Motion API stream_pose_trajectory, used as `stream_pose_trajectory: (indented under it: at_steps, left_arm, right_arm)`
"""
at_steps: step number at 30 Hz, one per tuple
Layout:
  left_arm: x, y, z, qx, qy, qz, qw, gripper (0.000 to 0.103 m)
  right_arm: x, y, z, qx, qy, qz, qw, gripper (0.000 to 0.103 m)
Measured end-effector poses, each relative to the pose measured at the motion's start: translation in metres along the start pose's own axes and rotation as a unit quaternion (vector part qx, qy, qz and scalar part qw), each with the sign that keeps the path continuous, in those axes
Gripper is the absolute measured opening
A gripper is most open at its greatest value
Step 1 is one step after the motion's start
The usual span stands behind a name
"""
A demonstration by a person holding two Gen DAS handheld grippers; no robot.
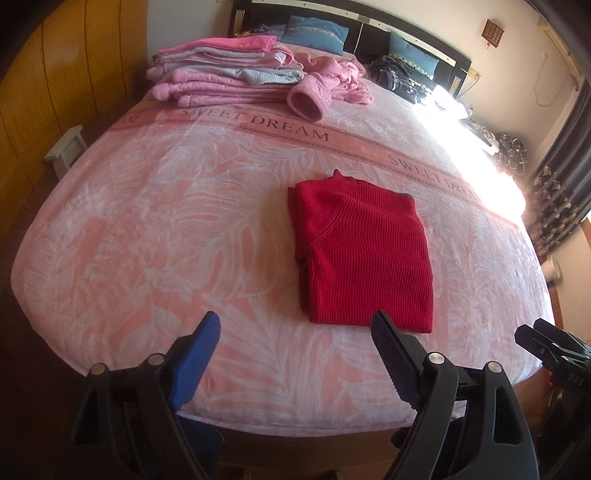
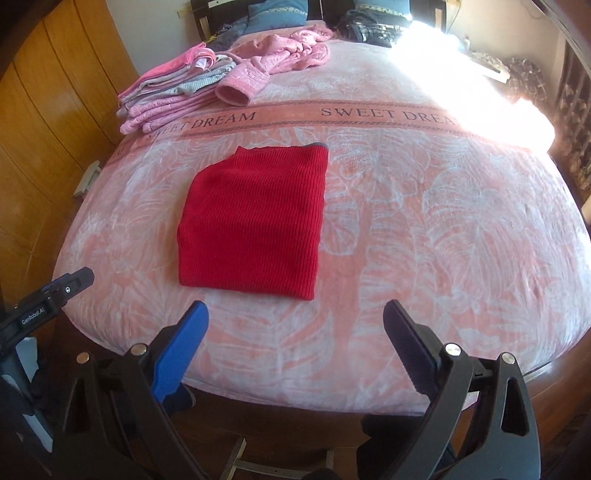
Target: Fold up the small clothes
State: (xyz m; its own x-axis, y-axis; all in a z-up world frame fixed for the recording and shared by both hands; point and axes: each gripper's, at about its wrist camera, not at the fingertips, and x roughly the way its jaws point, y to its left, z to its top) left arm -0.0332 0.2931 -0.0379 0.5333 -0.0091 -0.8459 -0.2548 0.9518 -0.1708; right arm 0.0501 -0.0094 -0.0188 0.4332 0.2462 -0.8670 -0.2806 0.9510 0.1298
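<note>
A red knitted sweater (image 1: 360, 254) lies folded into a flat rectangle on the pink bed cover (image 1: 147, 229); the right wrist view shows the same sweater (image 2: 255, 221) left of centre. My left gripper (image 1: 295, 325) hangs open just in front of the sweater's near edge, holding nothing. My right gripper (image 2: 295, 314) is open too, a little short of the sweater and empty. The right gripper (image 1: 543, 339) shows at the right edge of the left wrist view, and the left gripper (image 2: 70, 284) pokes in at the left of the right wrist view.
A stack of folded pink and grey clothes (image 1: 221, 74) sits at the far left of the bed, with a crumpled pink garment (image 1: 332, 81) beside it. Blue pillows (image 1: 317, 31) and dark clothes (image 1: 402, 77) lie by the headboard. Wooden wardrobe (image 1: 44, 92) stands left; strong sunlight washes the right side.
</note>
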Motion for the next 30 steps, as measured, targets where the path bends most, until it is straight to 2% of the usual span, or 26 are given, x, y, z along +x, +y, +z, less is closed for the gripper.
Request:
stream_pose_trajectory:
  at_steps: [3,6,11,14,24,30]
  left_arm:
    - [-0.004,0.005,-0.019,0.003,0.0,0.015,0.9999,0.084]
    - [-0.01,0.01,-0.034,0.005,-0.017,0.035,0.9992,0.084]
    - [-0.013,0.014,-0.039,0.02,-0.034,0.051,0.9979,0.084]
    - [-0.015,0.014,-0.04,0.02,-0.041,0.051,0.9977,0.084]
    - [-0.008,0.008,-0.052,0.042,-0.033,0.047,0.9974,0.084]
    - [-0.008,0.007,-0.053,0.044,-0.034,0.047,0.9974,0.084]
  right_arm:
    - [-0.008,0.008,-0.016,0.004,-0.004,-0.009,1.0,0.095]
    - [-0.011,0.013,-0.028,0.009,-0.011,-0.013,1.0,0.095]
    - [-0.009,0.02,-0.042,0.005,-0.012,-0.019,1.0,0.095]
    - [-0.002,0.022,-0.049,0.005,0.001,-0.01,1.0,0.095]
    - [0.017,0.017,-0.06,0.022,0.025,-0.03,0.999,0.095]
    - [0.026,0.027,-0.063,0.003,0.037,-0.039,0.999,0.096]
